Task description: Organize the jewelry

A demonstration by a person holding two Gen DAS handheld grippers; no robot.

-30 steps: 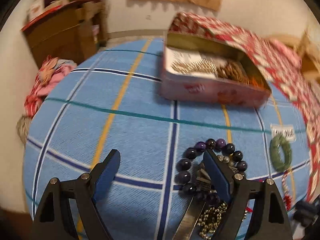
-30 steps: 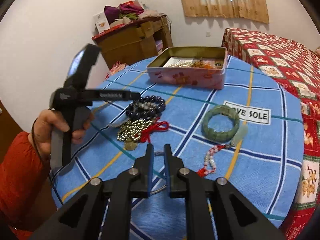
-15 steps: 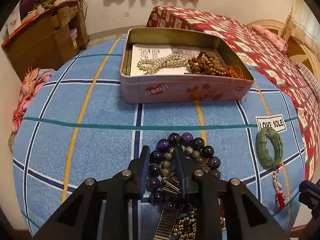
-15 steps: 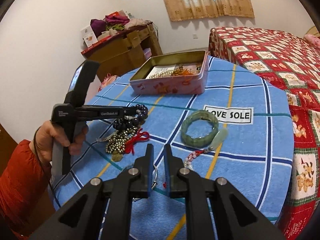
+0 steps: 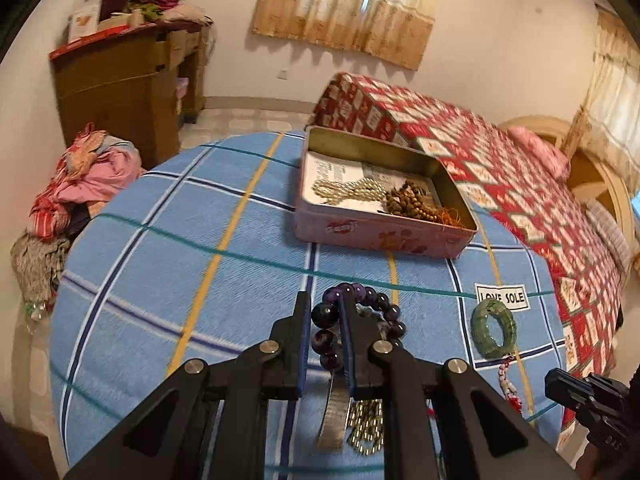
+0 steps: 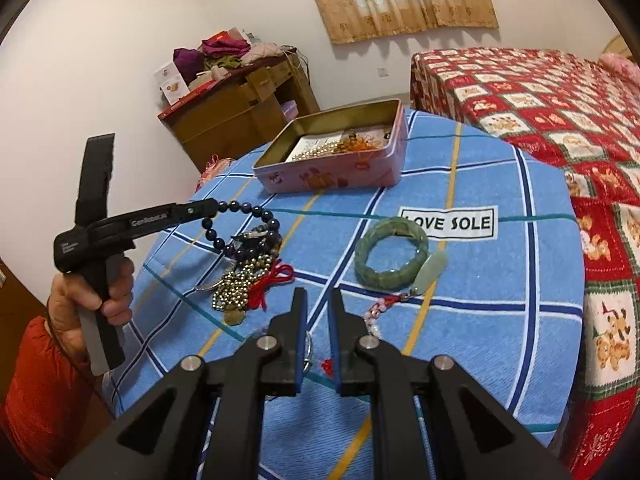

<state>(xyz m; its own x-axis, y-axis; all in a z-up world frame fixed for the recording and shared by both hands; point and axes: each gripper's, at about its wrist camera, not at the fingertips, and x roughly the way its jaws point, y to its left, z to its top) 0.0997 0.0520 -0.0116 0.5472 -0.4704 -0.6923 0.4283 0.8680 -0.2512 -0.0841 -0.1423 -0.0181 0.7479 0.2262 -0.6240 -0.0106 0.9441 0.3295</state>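
Your left tongs (image 5: 325, 320) are clamped on the dark purple round-bead bracelet (image 5: 360, 320), pinching a few beads on its left side between the two fingers. Seen from your right wrist, the left tongs (image 6: 216, 206) hold the bracelet (image 6: 256, 228) raised on that side, while its lower part hangs down to the pile of jewelry on the round bench covered with a blue checked cloth (image 6: 500, 280).

That pile lies near the bench's left edge: a gold bead chain (image 6: 236, 284), a red cord knot (image 6: 272, 284) just right of it, and a flat silver-coloured band (image 5: 336, 416) touching the chain.

Your right tongs (image 6: 318, 312) hover low over the near part of the bench, their fingers narrow with a small gap and nothing between them. A thin metal ring (image 6: 307, 354) shows just behind the left finger.

To the right of the pile, well apart from it, lies the green stone bangle (image 6: 390, 254), with a pale green pendant on a red-and-white beaded cord (image 6: 430, 272) touching its near right side. A white "LOVE SOLE" label (image 6: 452, 222) sits just beyond the bangle.

At the far side of the bench stands the open pink rectangular tin (image 5: 380, 236), holding a pearl strand (image 5: 348, 190) on its left and brown wooden beads (image 5: 416, 202) on its right, both on printed paper.
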